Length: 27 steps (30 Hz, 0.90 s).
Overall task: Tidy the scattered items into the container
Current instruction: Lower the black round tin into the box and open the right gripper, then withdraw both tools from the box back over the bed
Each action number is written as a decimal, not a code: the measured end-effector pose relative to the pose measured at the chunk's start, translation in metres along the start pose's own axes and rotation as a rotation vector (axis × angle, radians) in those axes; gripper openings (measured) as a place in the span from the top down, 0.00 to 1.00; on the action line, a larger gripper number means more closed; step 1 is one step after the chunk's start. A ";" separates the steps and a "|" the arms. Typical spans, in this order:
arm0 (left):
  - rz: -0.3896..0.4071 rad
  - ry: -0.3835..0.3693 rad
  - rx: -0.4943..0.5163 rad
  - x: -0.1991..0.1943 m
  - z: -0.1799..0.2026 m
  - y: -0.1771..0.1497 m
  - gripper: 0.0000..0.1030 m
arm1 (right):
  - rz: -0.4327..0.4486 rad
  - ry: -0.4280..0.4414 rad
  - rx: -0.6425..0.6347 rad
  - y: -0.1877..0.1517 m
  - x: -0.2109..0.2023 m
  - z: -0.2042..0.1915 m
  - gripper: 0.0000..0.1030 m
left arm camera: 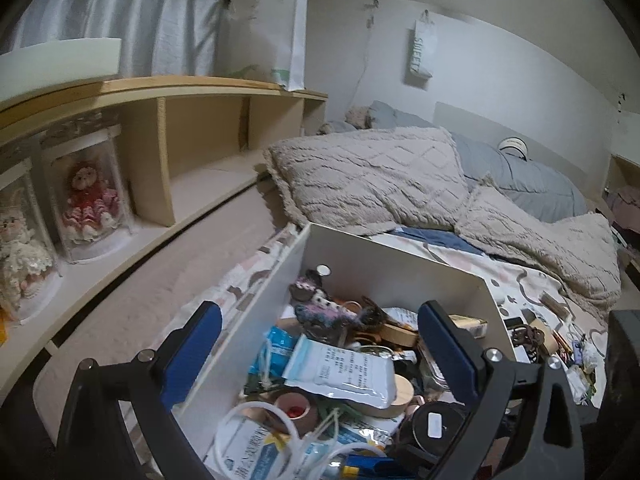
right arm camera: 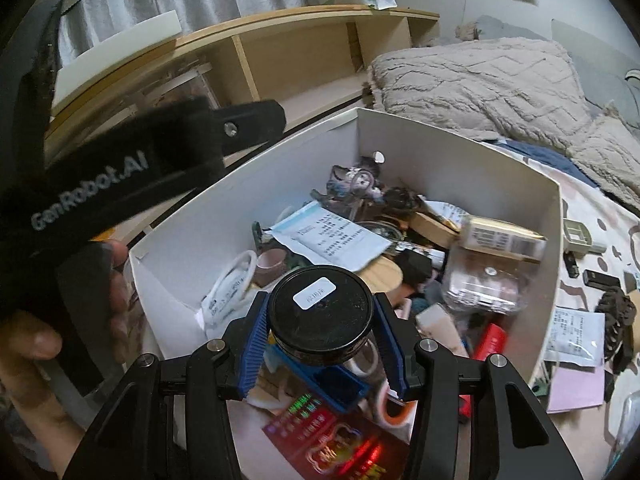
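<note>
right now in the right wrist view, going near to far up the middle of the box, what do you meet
right gripper shut on the black round tin → wooden disc → white printed sachet → knitted doll → far wall of the white box → beige blanket

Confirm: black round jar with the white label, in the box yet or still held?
Held, not released. The right tongs are shut on the black jar, blue pads against both its sides, above the clutter in the white box.
</note>
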<state>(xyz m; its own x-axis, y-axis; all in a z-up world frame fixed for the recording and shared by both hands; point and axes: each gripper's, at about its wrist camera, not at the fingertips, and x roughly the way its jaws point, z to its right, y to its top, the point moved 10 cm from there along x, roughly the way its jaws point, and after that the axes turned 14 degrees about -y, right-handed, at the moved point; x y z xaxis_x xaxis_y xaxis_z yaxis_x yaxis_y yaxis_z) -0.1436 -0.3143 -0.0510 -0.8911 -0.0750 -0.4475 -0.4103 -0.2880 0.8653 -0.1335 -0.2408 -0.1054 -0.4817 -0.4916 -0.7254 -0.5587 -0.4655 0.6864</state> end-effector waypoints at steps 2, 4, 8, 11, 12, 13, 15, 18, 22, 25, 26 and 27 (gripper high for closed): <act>0.006 0.012 0.000 -0.003 -0.003 0.001 0.04 | -0.002 0.017 0.012 0.000 0.001 -0.004 0.51; 0.010 0.022 0.001 -0.004 -0.005 0.002 0.04 | -0.010 0.025 0.019 -0.001 0.003 -0.006 0.49; 0.009 0.028 0.010 -0.004 -0.005 0.001 0.03 | 0.017 0.019 0.019 0.003 -0.003 -0.005 0.25; 0.007 0.026 0.013 -0.003 -0.003 0.000 0.03 | 0.038 0.009 0.014 0.006 -0.010 0.000 0.25; 0.007 0.025 0.015 -0.003 -0.003 0.000 0.03 | 0.042 0.003 0.018 0.006 -0.012 0.003 0.25; 0.006 0.023 0.017 -0.003 -0.002 0.000 0.03 | 0.043 -0.003 0.023 0.007 -0.014 0.007 0.25; 0.005 0.017 0.020 -0.002 0.000 0.000 0.03 | 0.044 -0.017 0.032 0.008 -0.016 0.014 0.25; 0.002 0.003 0.019 -0.001 0.004 -0.001 0.03 | 0.046 -0.040 0.043 0.008 -0.019 0.024 0.25; -0.003 0.000 0.028 0.000 0.008 -0.002 0.03 | 0.054 -0.060 0.045 0.007 -0.022 0.033 0.25; -0.005 0.001 0.033 0.000 0.011 -0.003 0.03 | 0.067 -0.072 0.044 0.006 -0.024 0.037 0.25; -0.006 0.000 0.035 0.001 0.012 -0.003 0.03 | 0.073 -0.077 0.045 0.006 -0.025 0.039 0.25; -0.007 -0.001 0.037 0.001 0.012 -0.003 0.02 | 0.079 -0.082 0.046 0.006 -0.027 0.042 0.25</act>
<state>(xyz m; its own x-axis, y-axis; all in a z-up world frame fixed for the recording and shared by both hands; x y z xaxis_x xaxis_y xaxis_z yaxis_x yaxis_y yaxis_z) -0.1456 -0.3016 -0.0511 -0.8882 -0.0723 -0.4537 -0.4237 -0.2530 0.8698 -0.1521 -0.1998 -0.0837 -0.5782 -0.4623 -0.6723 -0.5464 -0.3926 0.7399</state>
